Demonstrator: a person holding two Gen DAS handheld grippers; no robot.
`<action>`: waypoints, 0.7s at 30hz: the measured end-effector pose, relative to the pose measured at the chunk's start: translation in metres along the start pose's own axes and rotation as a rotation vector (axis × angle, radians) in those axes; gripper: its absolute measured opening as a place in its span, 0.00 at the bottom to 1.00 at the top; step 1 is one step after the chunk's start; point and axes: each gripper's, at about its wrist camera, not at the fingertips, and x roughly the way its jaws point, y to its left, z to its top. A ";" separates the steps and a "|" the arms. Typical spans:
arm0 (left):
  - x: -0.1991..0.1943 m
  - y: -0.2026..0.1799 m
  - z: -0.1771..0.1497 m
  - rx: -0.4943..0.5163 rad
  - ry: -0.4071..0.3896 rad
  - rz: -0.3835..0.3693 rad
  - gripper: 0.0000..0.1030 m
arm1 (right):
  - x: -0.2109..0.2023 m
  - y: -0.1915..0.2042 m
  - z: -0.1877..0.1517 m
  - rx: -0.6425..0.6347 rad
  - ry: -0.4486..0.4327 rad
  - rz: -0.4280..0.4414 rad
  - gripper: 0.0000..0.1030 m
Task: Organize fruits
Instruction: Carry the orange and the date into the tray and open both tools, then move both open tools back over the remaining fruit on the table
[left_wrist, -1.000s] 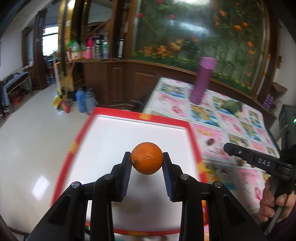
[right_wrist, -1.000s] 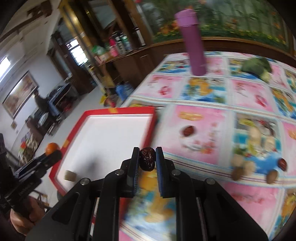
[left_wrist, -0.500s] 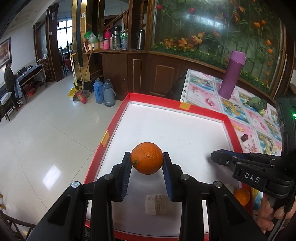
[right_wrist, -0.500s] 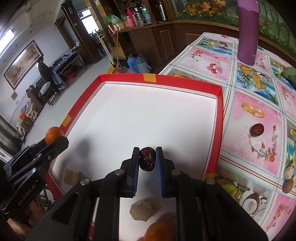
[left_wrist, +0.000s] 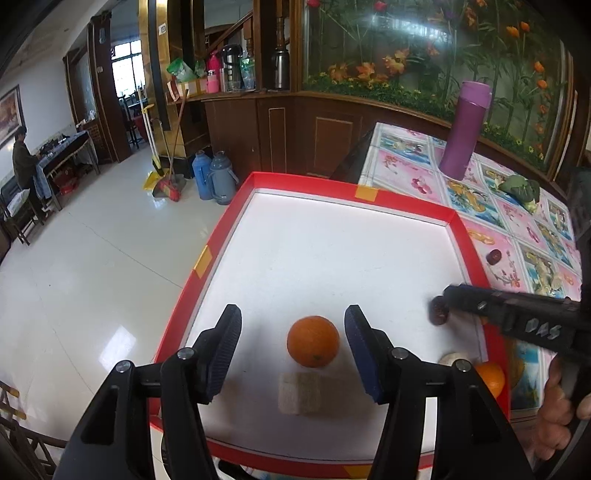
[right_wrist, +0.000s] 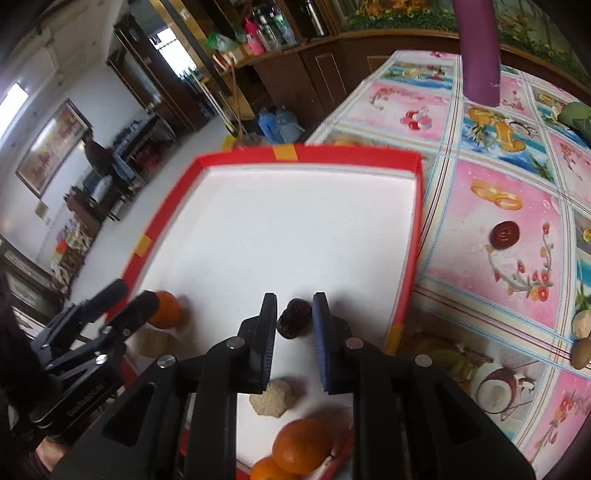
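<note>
Matt white tray (left_wrist: 458, 229) floor, dimpled glossy orange (left_wrist: 313, 341), wrinkled dark date (right_wrist: 293, 323), glossy tablecloth (right_wrist: 517, 288)

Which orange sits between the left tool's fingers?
The lone orange beside the beige block; the other oranges lie in the tray's near right corner.

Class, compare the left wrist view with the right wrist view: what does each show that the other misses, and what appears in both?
Only the left wrist view shows the purple bottle's top and the pale block whole.

Only the right wrist view shows a lumpy beige piece, two oranges at the tray's near edge, and tan nuts on the tablecloth.

Both show the red tray, the released orange, the dark date and a loose date.
</note>
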 end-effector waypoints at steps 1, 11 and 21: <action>-0.003 -0.004 0.000 0.012 -0.002 0.002 0.57 | -0.009 -0.005 0.000 0.002 -0.026 0.012 0.21; -0.022 -0.064 0.003 0.140 -0.020 -0.052 0.58 | -0.083 -0.081 -0.033 0.042 -0.132 -0.082 0.23; -0.037 -0.167 0.001 0.326 -0.010 -0.247 0.58 | -0.155 -0.176 -0.093 0.112 -0.166 -0.298 0.22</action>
